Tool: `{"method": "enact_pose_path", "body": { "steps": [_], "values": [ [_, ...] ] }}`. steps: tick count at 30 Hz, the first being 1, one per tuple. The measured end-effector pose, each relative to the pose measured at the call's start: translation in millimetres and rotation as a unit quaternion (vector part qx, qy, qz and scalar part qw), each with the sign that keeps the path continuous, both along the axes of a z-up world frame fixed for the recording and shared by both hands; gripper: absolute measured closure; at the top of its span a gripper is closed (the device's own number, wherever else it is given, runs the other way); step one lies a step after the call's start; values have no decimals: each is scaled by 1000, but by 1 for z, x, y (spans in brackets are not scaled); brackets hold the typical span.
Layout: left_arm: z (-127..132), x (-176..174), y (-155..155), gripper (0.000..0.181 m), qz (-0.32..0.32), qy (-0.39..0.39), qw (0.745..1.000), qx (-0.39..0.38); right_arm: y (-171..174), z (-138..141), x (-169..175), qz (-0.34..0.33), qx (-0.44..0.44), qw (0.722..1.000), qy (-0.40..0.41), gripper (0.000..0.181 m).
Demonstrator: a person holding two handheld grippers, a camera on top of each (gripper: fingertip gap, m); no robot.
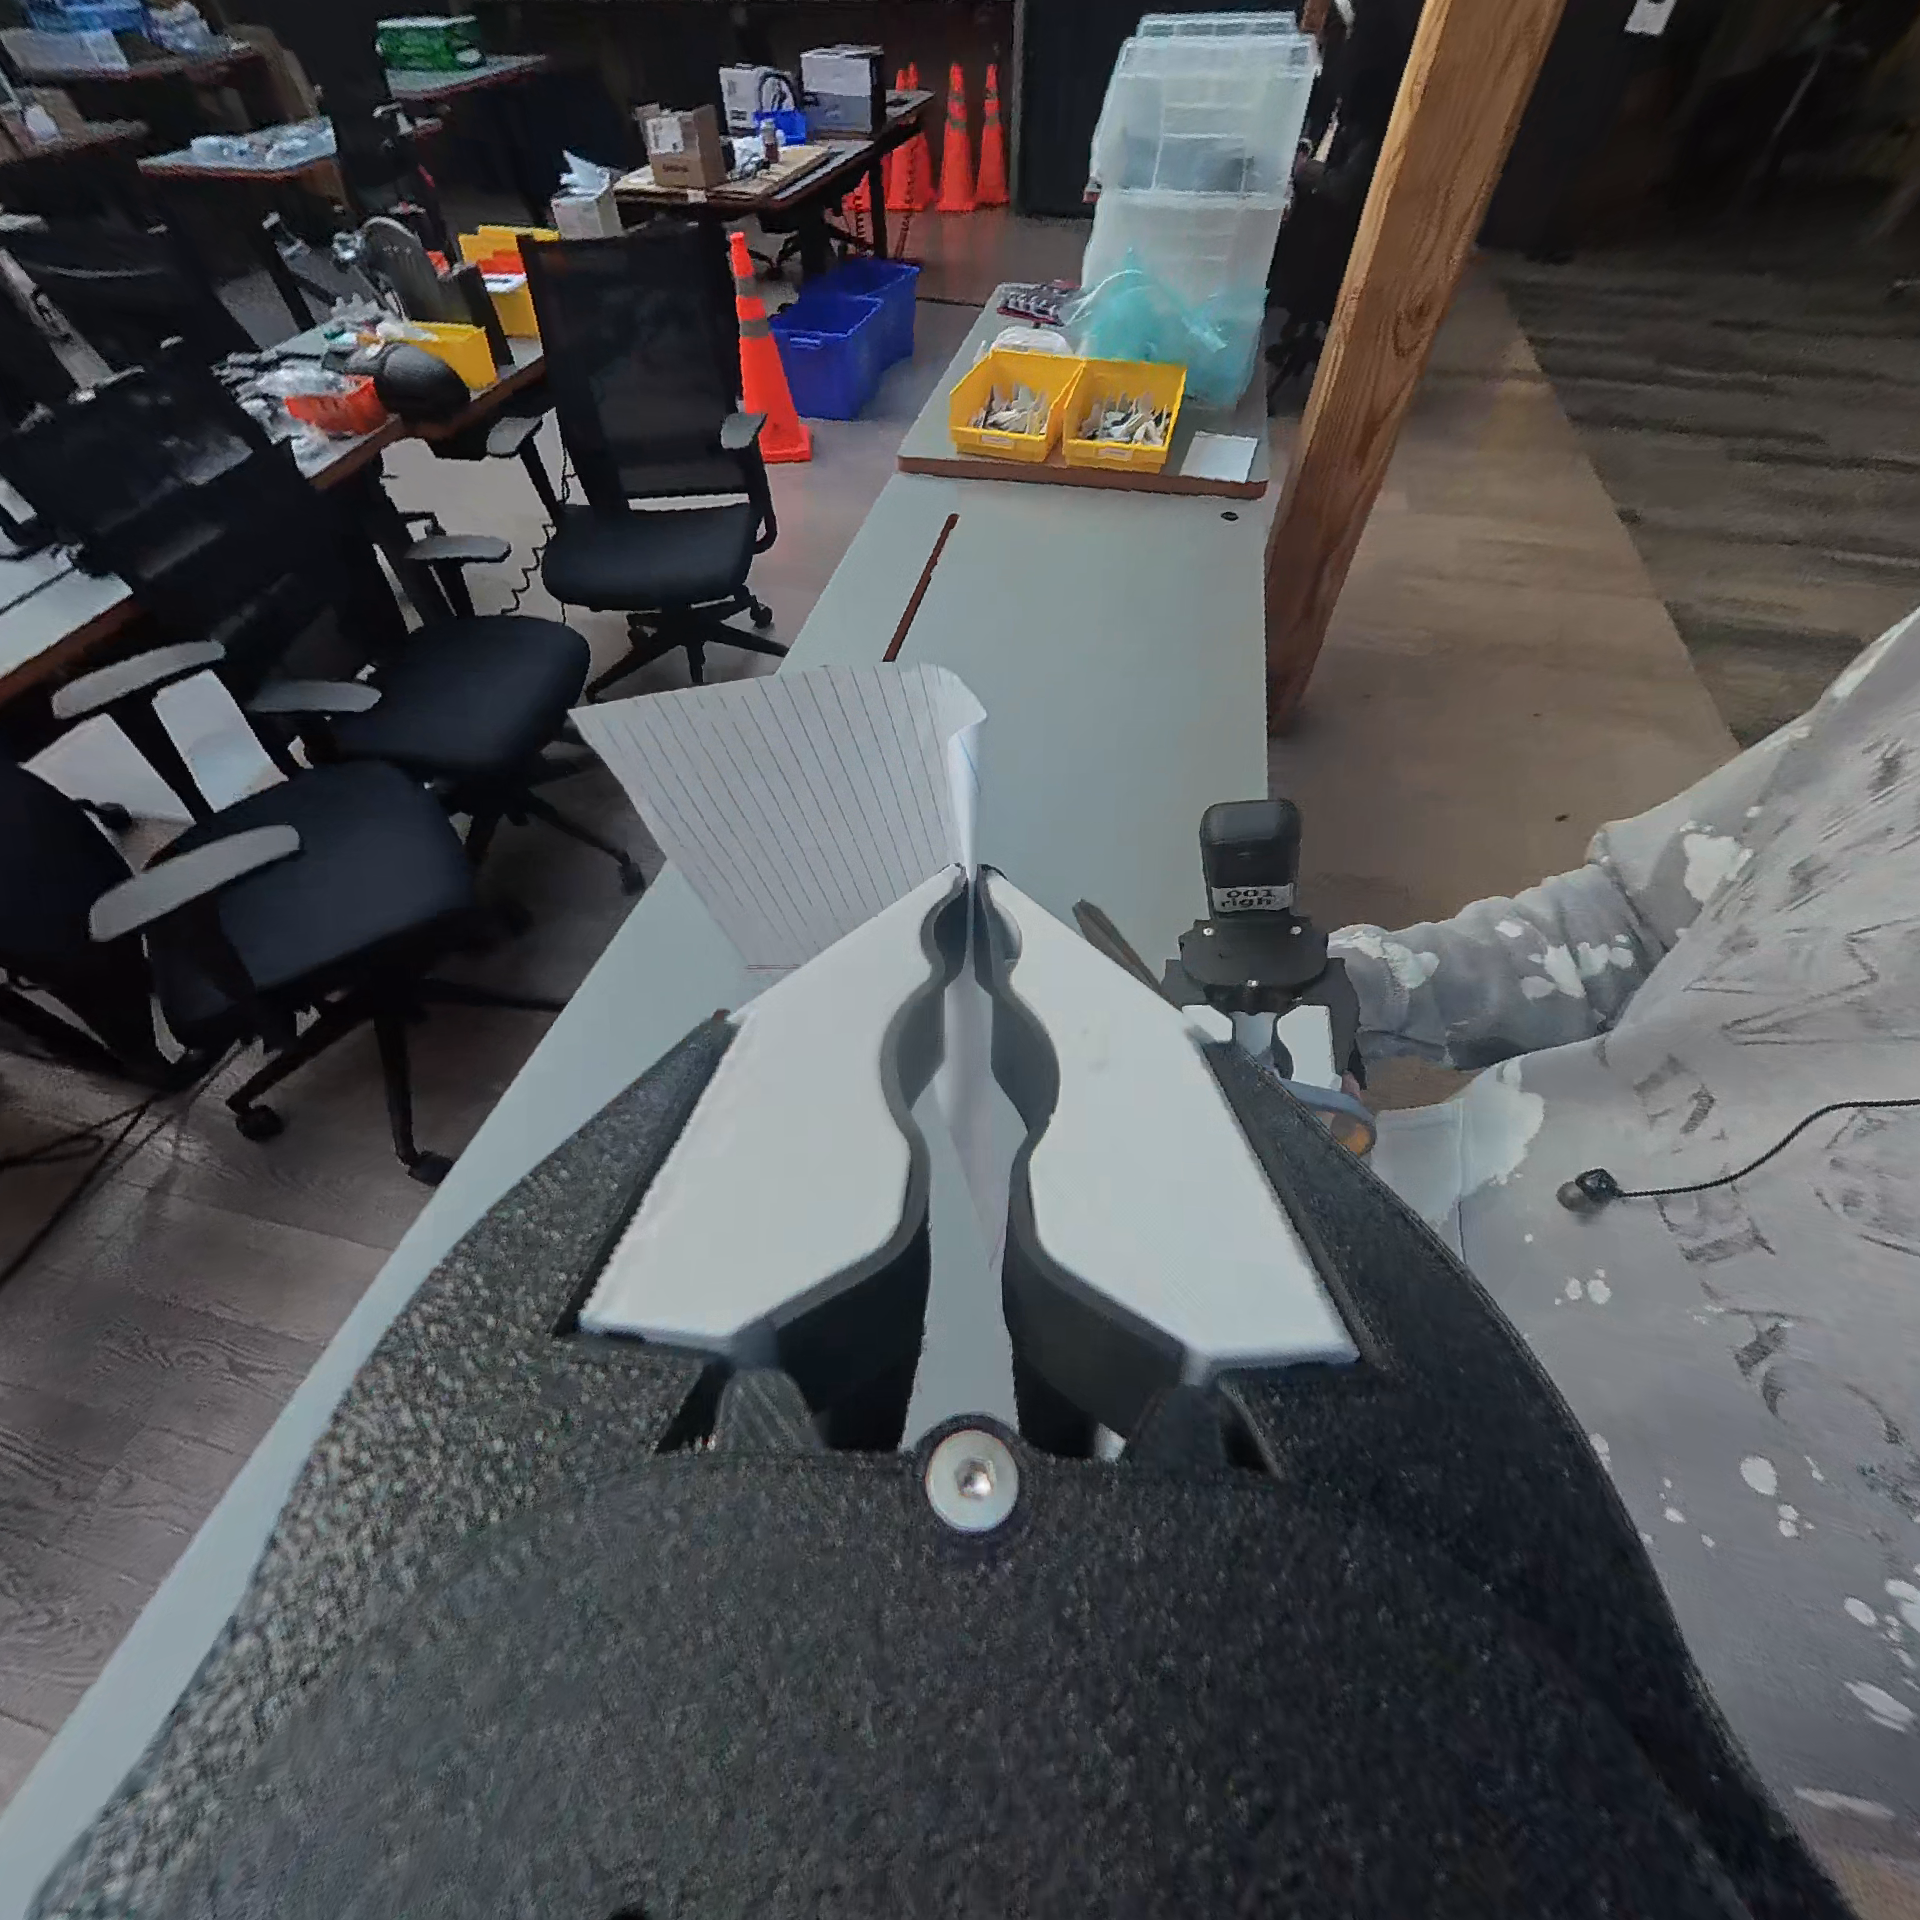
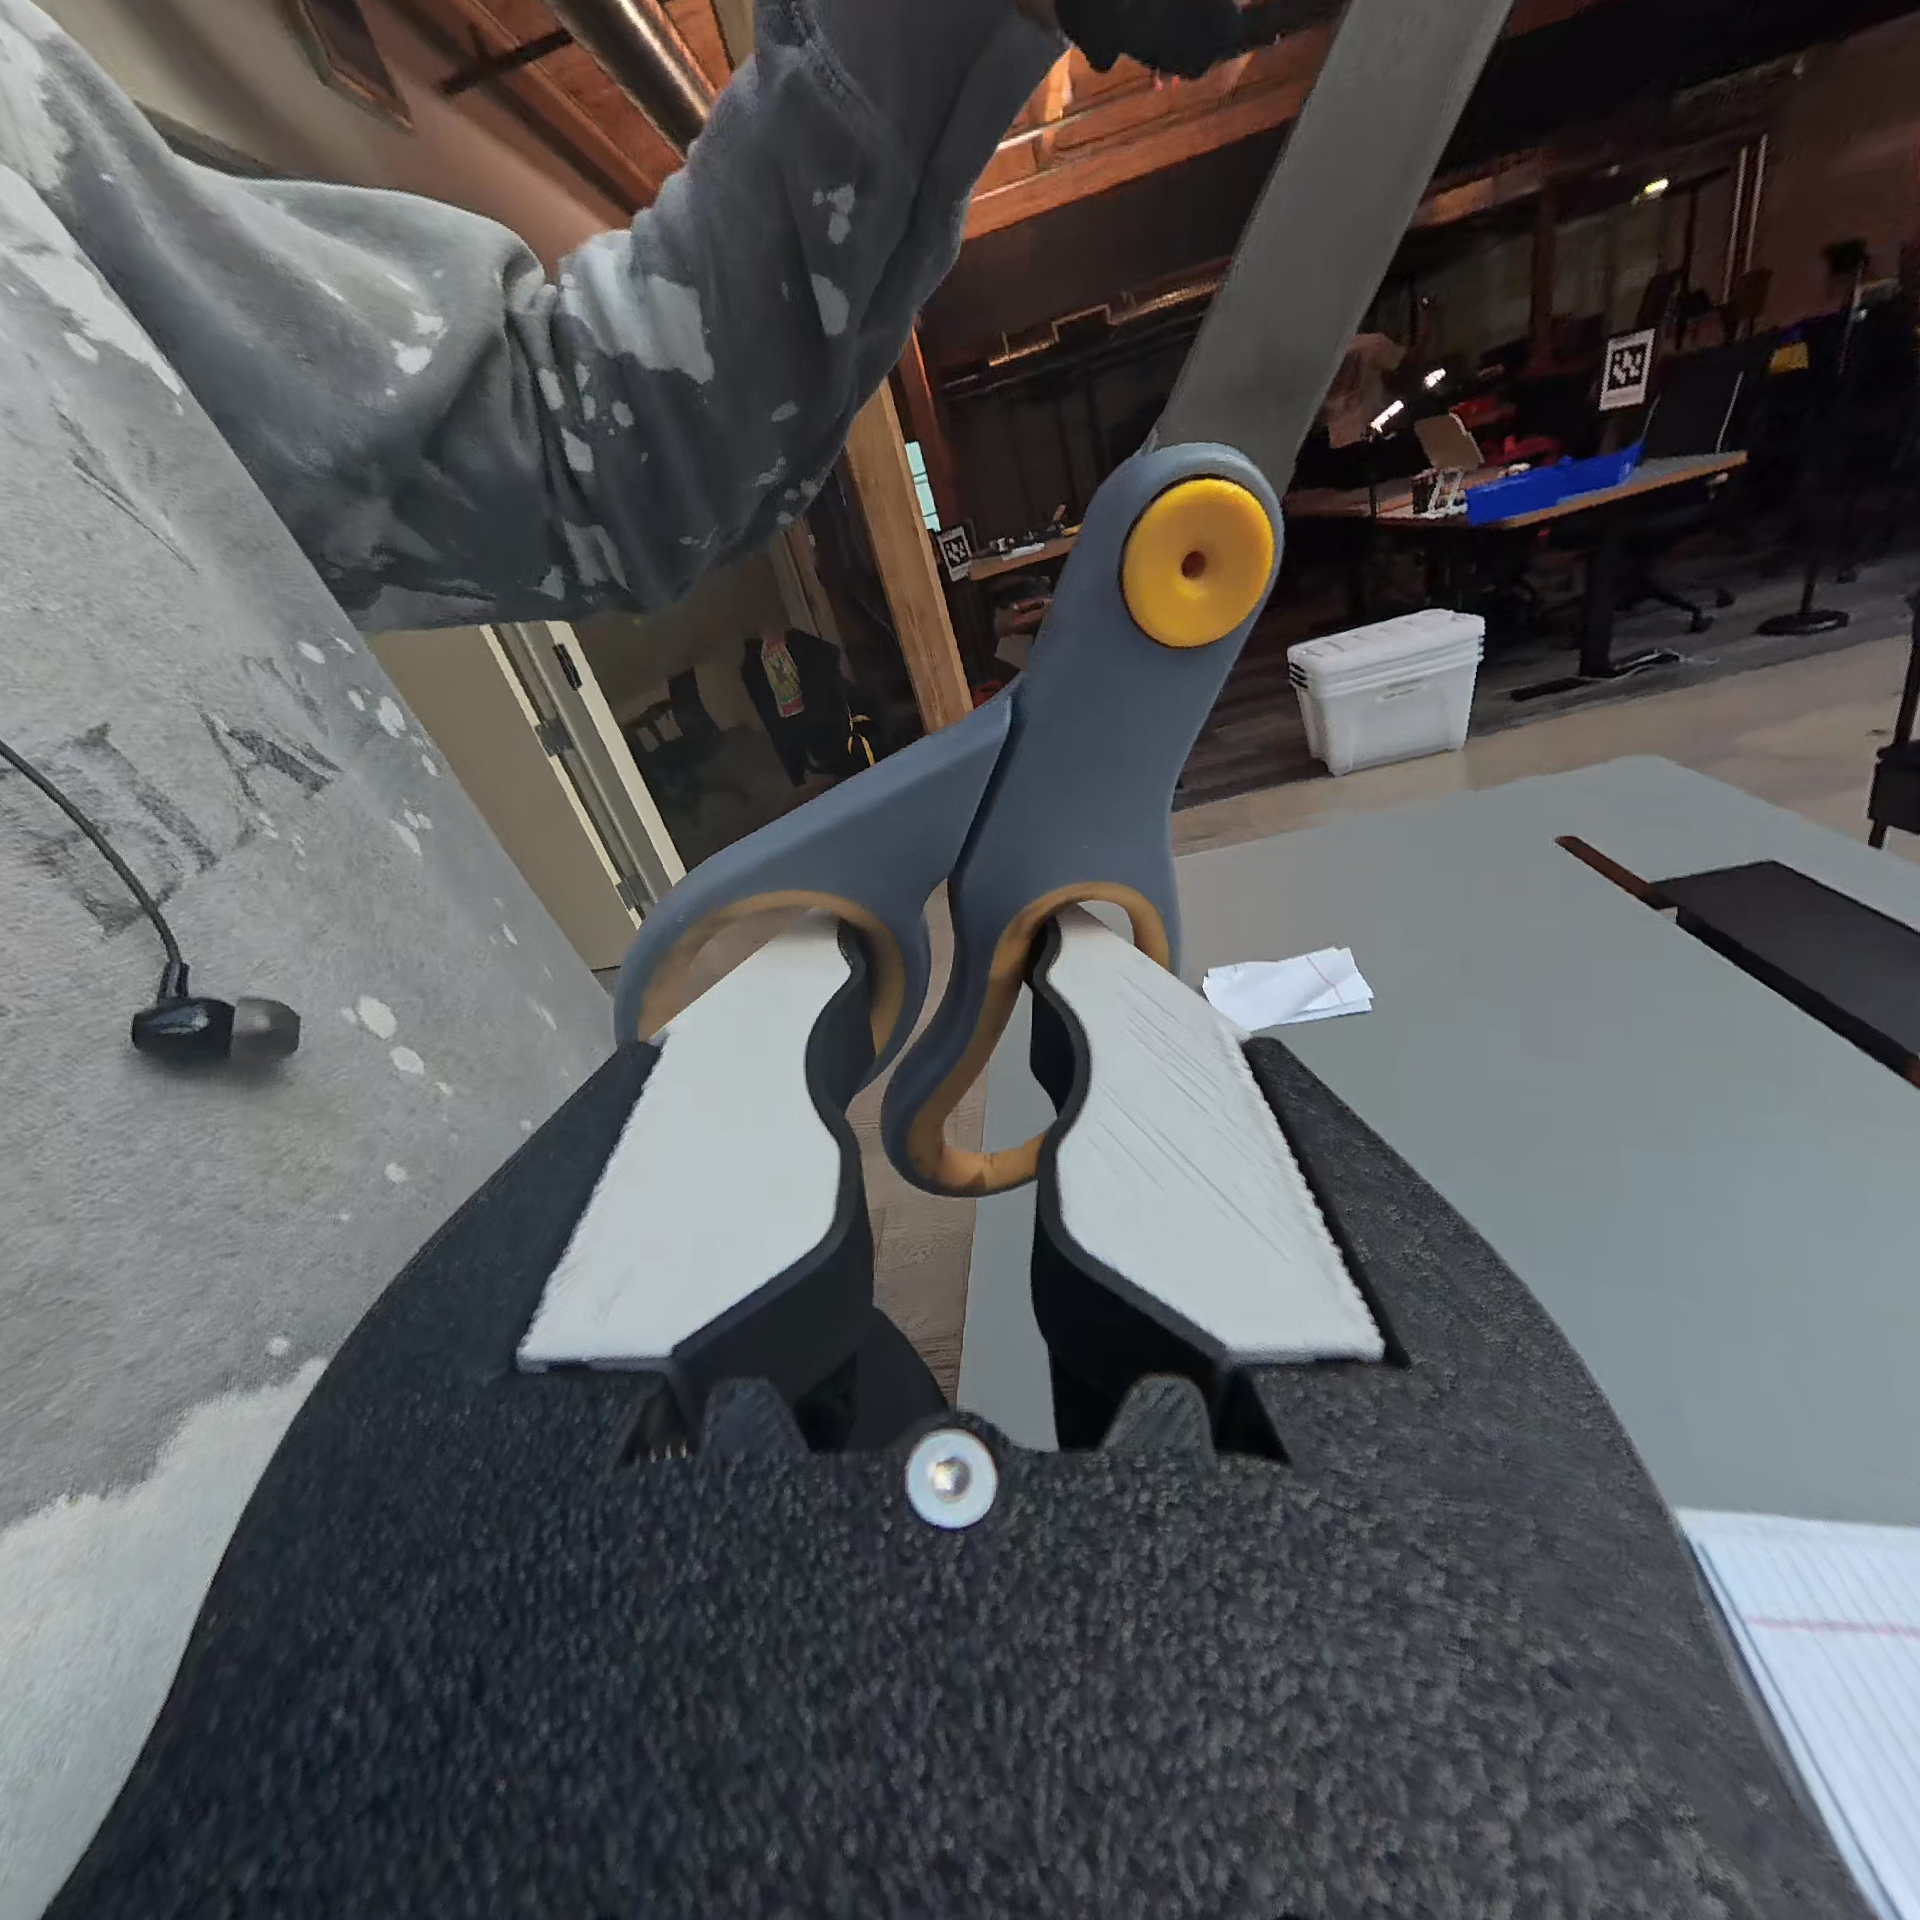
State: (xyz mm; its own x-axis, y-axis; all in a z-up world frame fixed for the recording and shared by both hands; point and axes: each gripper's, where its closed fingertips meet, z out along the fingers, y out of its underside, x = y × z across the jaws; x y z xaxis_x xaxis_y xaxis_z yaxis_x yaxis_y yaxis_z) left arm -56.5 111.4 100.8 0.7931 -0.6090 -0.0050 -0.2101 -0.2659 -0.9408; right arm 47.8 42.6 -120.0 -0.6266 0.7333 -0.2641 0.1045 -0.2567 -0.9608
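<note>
My left gripper (image 1: 968, 878) is shut on a sheet of white lined paper (image 1: 810, 810) and holds it upright above the grey table (image 1: 1091, 644); the sheet fans out to the left beyond the fingertips. My right gripper (image 2: 956, 935) has one finger through each handle loop of grey-and-orange scissors (image 2: 1070, 727) and presses the handles together between them. The closed blade (image 2: 1320, 208) points up and away. The right gripper also shows in the left wrist view (image 1: 1262, 1023), just right of the left one, held by a person's sleeved arm (image 1: 1507, 966).
A small scrap of lined paper (image 2: 1288, 985) lies on the table (image 2: 1558, 1143), and a lined pad (image 2: 1829, 1683) lies at the near right. Two yellow bins (image 1: 1070, 405) stand at the far end beside a wooden post (image 1: 1392, 312). Office chairs (image 1: 644, 436) line the left side.
</note>
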Motion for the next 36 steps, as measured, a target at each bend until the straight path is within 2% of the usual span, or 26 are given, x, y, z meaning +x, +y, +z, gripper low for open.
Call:
{"method": "enact_pose_path", "body": {
  "steps": [2,3,6,9,13,16,19,20,29,36],
  "values": [
    [34,9,-1,181,-16,13,1000,22,0,20,-7,-1,15,1000,21,154],
    [49,12,-2,181,-21,15,999,32,0,30,-10,-2,23,999,23,146],
    [89,20,-1,181,-29,5,998,54,2,64,-16,3,39,998,55,143],
    [119,27,-2,181,-36,-17,997,69,4,89,-23,3,71,996,60,132],
    [143,30,-3,181,-43,-65,994,75,11,114,-32,-11,114,992,57,129],
    [150,28,-5,181,-50,-83,992,78,16,124,-41,-28,142,988,44,120],
    [153,21,-9,181,-58,-103,990,81,17,126,-51,-35,173,984,15,98],
    [154,19,-10,181,-62,-108,989,82,18,126,-55,-39,186,982,8,97],
    [158,9,-27,181,-98,-131,983,81,22,118,-90,-29,269,961,-62,105],
    [149,1,-30,181,-106,-146,981,77,16,108,-108,-7,295,950,-96,106]
  ]
}}
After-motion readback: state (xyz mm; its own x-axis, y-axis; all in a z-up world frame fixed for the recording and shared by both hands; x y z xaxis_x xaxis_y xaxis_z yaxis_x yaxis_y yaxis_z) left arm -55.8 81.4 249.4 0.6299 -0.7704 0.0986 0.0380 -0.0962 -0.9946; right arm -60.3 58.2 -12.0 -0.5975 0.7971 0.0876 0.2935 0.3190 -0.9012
